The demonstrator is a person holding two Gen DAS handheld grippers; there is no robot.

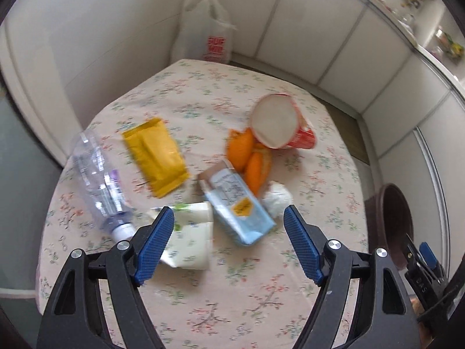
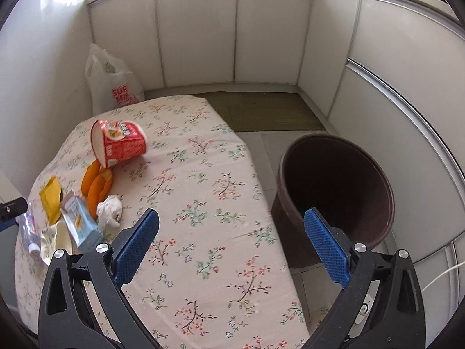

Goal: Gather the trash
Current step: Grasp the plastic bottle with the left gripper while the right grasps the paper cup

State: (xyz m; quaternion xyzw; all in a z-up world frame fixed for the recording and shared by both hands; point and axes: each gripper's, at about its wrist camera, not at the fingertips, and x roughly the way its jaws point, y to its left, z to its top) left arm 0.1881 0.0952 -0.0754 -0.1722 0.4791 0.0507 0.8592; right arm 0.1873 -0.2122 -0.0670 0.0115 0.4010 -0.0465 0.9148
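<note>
Trash lies on the floral tablecloth (image 1: 238, 305): a clear plastic bottle (image 1: 98, 180) on its side, a yellow packet (image 1: 155, 157), a white wrapper (image 1: 190, 238), a light-blue carton (image 1: 235, 206), orange peels (image 1: 250, 157), a crumpled tissue (image 1: 277, 199) and a tipped red cup (image 1: 283, 125). My left gripper (image 1: 228, 218) hangs open above the wrapper and carton, holding nothing. My right gripper (image 2: 231, 221) stands open and empty over the table's right edge, beside the brown bin (image 2: 337, 192). The cup (image 2: 119, 144), peels (image 2: 97, 186) and tissue (image 2: 110, 210) lie to its left.
A white plastic bag (image 1: 206, 26) stands in the corner behind the table. White panelled walls (image 2: 197, 29) close the space. A green mat (image 2: 261, 110) lies on the floor beyond the table. The right gripper's edge (image 1: 424, 258) shows near the bin (image 1: 395, 221).
</note>
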